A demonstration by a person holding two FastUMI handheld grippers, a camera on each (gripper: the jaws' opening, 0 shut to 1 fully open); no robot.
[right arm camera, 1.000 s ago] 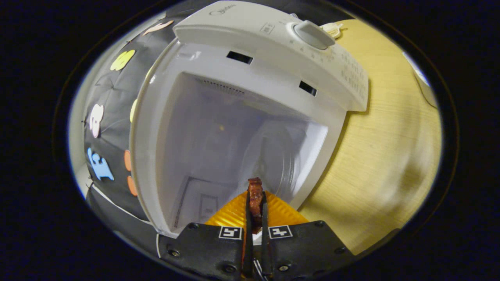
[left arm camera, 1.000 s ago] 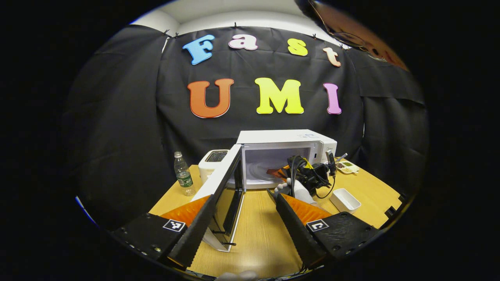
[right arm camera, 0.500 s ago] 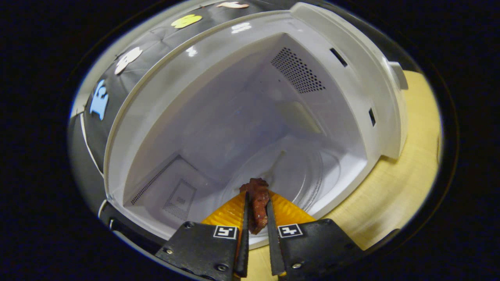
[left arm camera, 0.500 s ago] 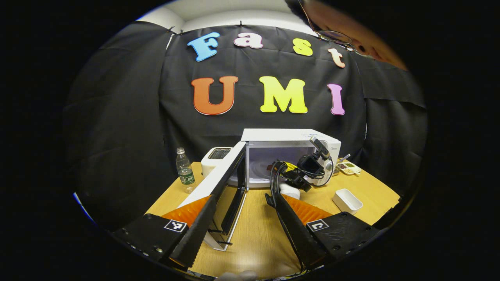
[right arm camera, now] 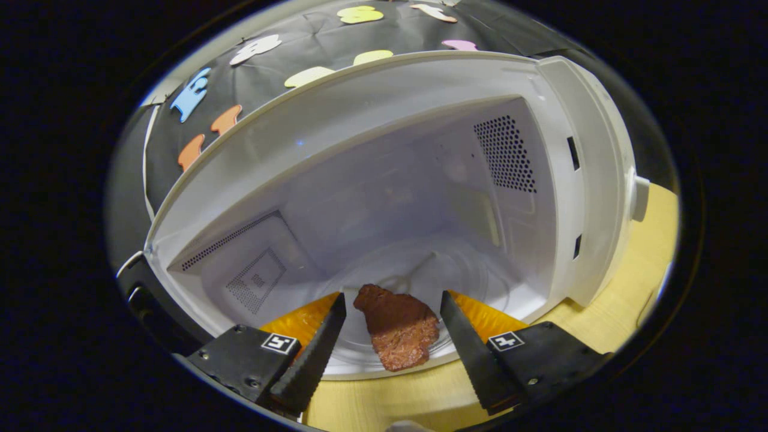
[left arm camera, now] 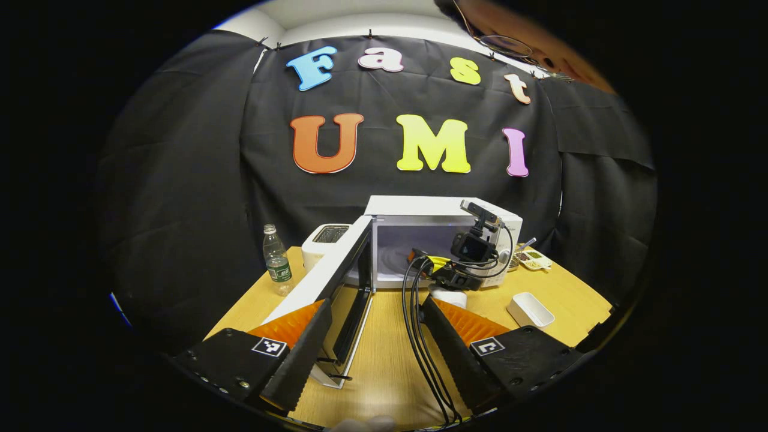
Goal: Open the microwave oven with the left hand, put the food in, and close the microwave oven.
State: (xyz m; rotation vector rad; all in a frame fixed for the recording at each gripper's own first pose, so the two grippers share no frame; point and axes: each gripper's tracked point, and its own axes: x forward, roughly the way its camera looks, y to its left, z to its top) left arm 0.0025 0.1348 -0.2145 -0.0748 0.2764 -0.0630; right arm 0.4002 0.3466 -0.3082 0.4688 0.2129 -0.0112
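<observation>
I see the food (right arm camera: 396, 330), a brown slab, lying on the glass turntable (right arm camera: 480, 282) inside the microwave (right arm camera: 372, 120), between my right gripper (right arm camera: 393, 312)'s spread fingers and touching neither. My left gripper (left arm camera: 375, 336) hangs back, fingers spread, beside the open door (left arm camera: 336, 270) over the table (left arm camera: 384, 366).

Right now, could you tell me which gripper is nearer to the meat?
Right. The right gripper is open with the meat between its fingers at the microwave mouth. The left gripper is farther back, open, by the door.
</observation>
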